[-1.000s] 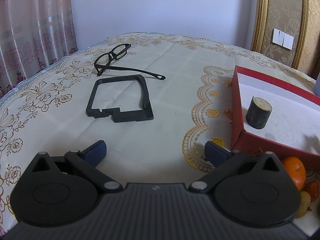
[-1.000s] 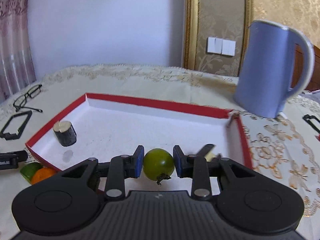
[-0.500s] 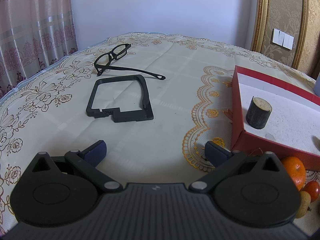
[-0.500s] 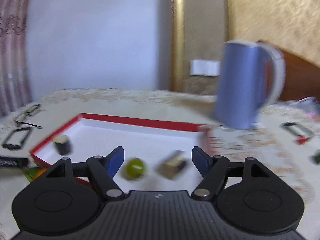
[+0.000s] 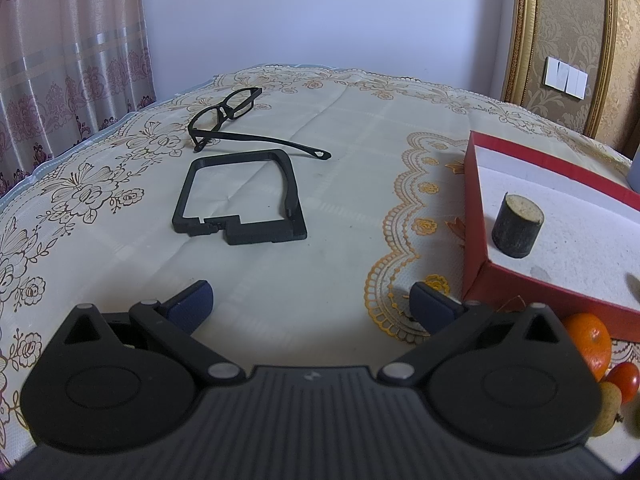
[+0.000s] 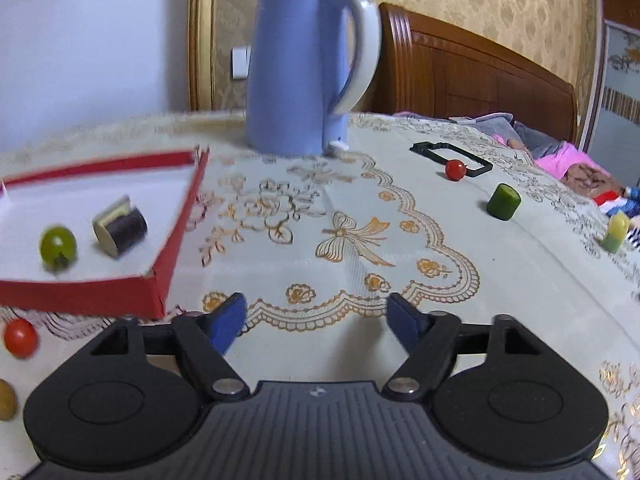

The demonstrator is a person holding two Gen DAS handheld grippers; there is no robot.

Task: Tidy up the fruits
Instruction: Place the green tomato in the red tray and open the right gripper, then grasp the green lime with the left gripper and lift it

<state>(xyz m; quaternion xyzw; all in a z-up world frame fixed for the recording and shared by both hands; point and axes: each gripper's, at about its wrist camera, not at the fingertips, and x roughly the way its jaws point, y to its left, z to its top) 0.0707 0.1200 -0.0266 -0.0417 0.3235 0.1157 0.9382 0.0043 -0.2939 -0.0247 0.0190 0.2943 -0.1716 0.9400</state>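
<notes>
The red tray (image 6: pixel 160 264) now holds the green fruit (image 6: pixel 58 246), released a moment ago by the right tongs (image 6: pixel 316 322), now spread and swung right toward loose desk fruit. Left tongs (image 5: pixel 310 302) are kept apart, empty.

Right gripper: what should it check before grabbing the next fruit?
1. Right hand-held gripper open and empty: ok.
2. Green tomato lying inside the red box: ok.
3. Next fruit in view: ok, a red tomato sits on the table beside the black frame.
4. Path to it free of obstacles: ok, only tablecloth between; the kettle stands off to the left.
5. Left hand-held gripper out of the way: ok, open over the cloth by the box's outer corner.
6. Whether the reach is enough: cannot tell.
</notes>
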